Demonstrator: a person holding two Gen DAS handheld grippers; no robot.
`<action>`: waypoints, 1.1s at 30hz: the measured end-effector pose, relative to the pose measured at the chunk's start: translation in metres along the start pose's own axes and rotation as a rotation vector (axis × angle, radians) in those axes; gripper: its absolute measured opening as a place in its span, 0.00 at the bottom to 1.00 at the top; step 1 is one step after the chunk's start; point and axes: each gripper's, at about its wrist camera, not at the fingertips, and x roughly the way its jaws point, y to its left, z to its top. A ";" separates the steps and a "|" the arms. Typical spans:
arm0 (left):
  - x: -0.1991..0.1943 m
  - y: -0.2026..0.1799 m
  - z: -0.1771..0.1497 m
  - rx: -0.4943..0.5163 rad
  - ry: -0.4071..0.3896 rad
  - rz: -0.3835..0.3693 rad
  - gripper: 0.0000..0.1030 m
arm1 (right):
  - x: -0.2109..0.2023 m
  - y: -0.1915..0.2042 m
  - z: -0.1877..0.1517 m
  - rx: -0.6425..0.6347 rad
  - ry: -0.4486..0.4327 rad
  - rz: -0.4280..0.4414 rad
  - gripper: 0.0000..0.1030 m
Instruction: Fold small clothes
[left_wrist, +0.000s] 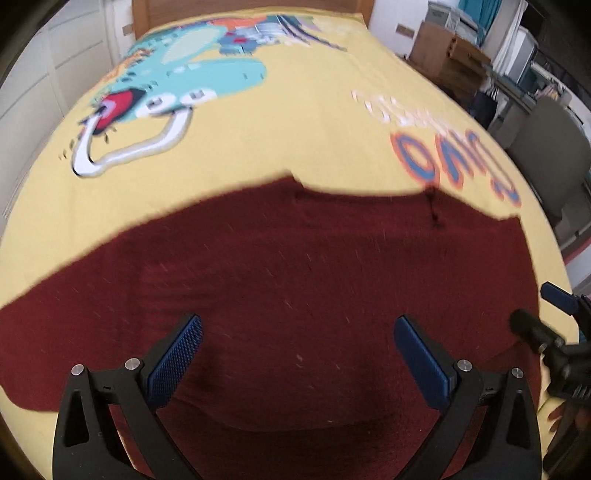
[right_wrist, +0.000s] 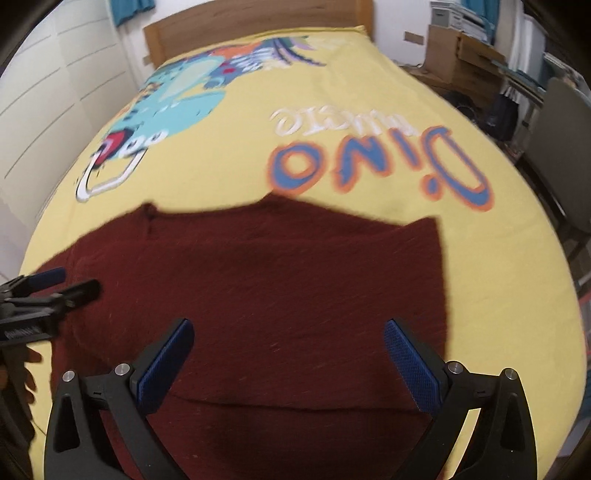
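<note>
A dark red knit garment (left_wrist: 295, 280) lies spread flat on the yellow bedspread (left_wrist: 314, 122); it also shows in the right wrist view (right_wrist: 280, 280). My left gripper (left_wrist: 297, 332) hovers over its near part, open and empty. My right gripper (right_wrist: 288, 336) hovers over the garment's right half, open and empty. The right gripper also shows at the right edge of the left wrist view (left_wrist: 546, 314), and the left gripper at the left edge of the right wrist view (right_wrist: 70, 284). A fold line runs across the garment's near part (right_wrist: 295, 402).
The bedspread (right_wrist: 332, 110) carries a cartoon dinosaur print (right_wrist: 177, 99) and "Dino" lettering (right_wrist: 376, 166). A wooden headboard (right_wrist: 258, 26) stands at the far end. White cupboards (right_wrist: 48, 92) are on the left; cardboard boxes (right_wrist: 454, 55) and a grey chair (right_wrist: 565, 155) on the right.
</note>
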 end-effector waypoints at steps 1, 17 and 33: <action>0.008 -0.002 -0.004 0.001 0.017 0.002 0.99 | 0.005 0.005 -0.005 -0.005 0.012 0.000 0.99; 0.040 0.031 -0.037 0.035 0.047 0.104 0.99 | 0.057 -0.043 -0.035 0.019 0.077 -0.114 0.99; 0.042 0.019 -0.047 0.015 -0.020 0.183 0.99 | 0.061 -0.041 -0.051 0.025 0.017 -0.122 1.00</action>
